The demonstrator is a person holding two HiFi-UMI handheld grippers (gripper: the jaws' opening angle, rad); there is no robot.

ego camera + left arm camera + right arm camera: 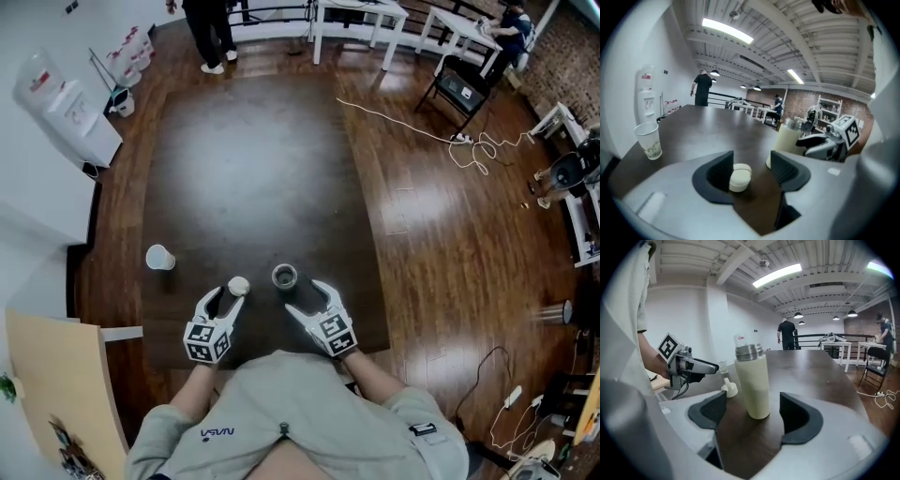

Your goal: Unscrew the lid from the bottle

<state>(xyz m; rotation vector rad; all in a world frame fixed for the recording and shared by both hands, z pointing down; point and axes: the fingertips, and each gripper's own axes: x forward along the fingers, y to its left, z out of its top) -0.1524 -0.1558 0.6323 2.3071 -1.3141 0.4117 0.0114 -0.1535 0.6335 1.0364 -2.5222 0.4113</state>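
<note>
Black ribbed pads line the jaws of the left gripper (752, 164), which stand apart. The cream lid (739, 177) lies on the bench (708, 129) in the gap between them. It sits close against the pad at the left of the left gripper view and well clear of the other pad. Whether it touches that near pad cannot be told. Nothing clamps it.

The right gripper (753, 411) has its jaws spread wide as well, with bare dark bench between the pads. The bottle (754, 380) stands upright just ahead of them, centred on the gap and touched by neither pad. Its body is pale cream, and its steel neck is uncovered.

From the head view both grippers rest low at the near edge of the bench. The left gripper (223, 295) has the lid (238, 286) at its tips. The right gripper (309, 292) points at the bottle (284, 277), whose open mouth faces up. Lid and bottle are near each other but apart.

A paper cup (159, 257) stands upright further to the left, near the bench edge. Beyond the bench lies a wooden floor (441, 216) with a white cable (422, 131) trailing across it. A water dispenser (66, 112) stands by the wall, and a person (211, 33) stands at the far end.
</note>
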